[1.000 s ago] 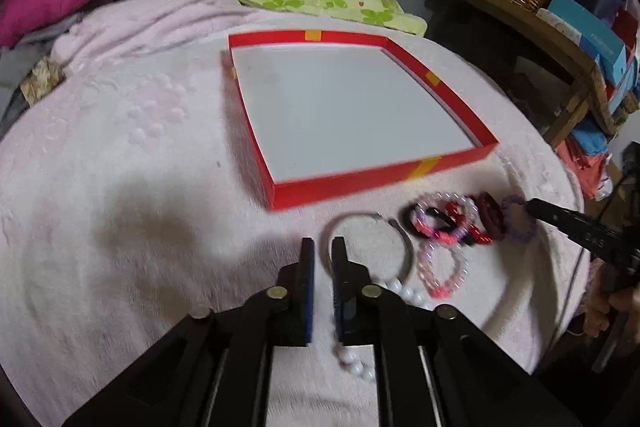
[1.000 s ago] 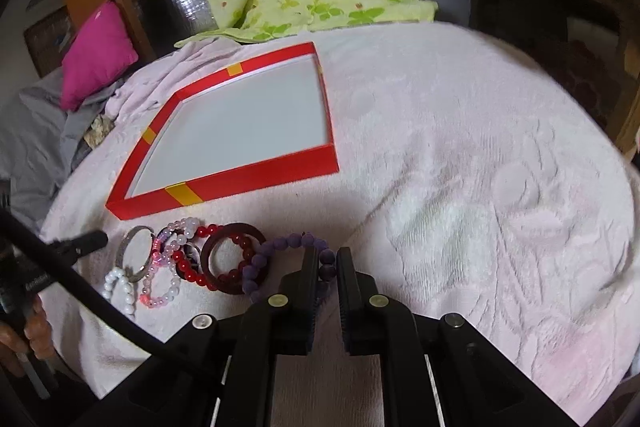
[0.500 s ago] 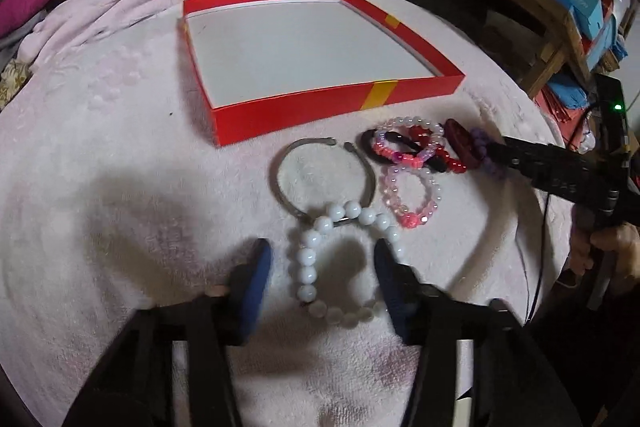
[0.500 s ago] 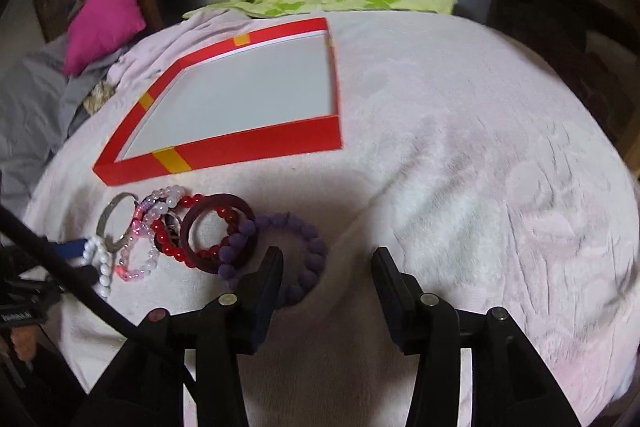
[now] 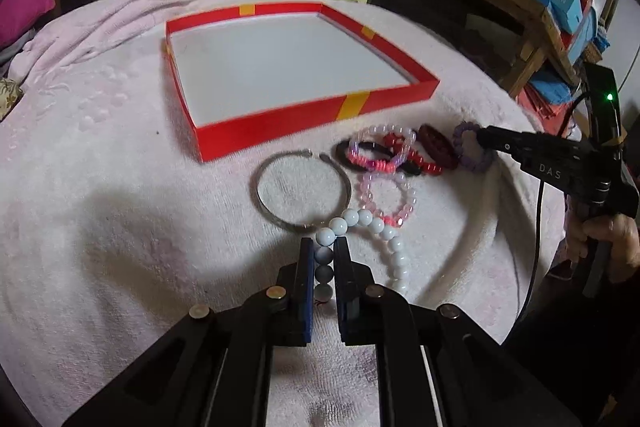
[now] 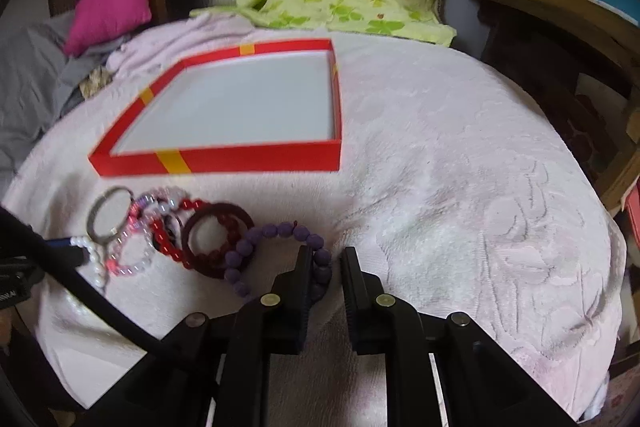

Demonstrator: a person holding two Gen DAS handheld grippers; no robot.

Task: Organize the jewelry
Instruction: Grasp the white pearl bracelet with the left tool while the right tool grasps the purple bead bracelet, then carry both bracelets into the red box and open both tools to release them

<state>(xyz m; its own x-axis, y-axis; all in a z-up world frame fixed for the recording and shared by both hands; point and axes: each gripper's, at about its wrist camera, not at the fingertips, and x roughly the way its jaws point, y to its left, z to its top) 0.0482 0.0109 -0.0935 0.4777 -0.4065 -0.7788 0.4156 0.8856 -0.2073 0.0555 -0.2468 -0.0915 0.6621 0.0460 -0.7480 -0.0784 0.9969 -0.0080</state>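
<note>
White bead bracelet [image 5: 372, 227], on the pink blanket [image 5: 100, 227] before the empty red tray [image 5: 280, 123]: my left gripper [image 5: 324, 259] pinches its near beads, lift gently clear of the silver bangle [image 5: 304, 187]; my right gripper [image 6: 325, 267], jaws parted, straddles the purple bead bracelet [image 6: 276, 251].

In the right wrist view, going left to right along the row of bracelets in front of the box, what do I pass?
Silver bangle → dark red ring → purple bead bracelet, with the right claw half open over its right side. The pink and red beaded ones between overlap too much to order.
</note>
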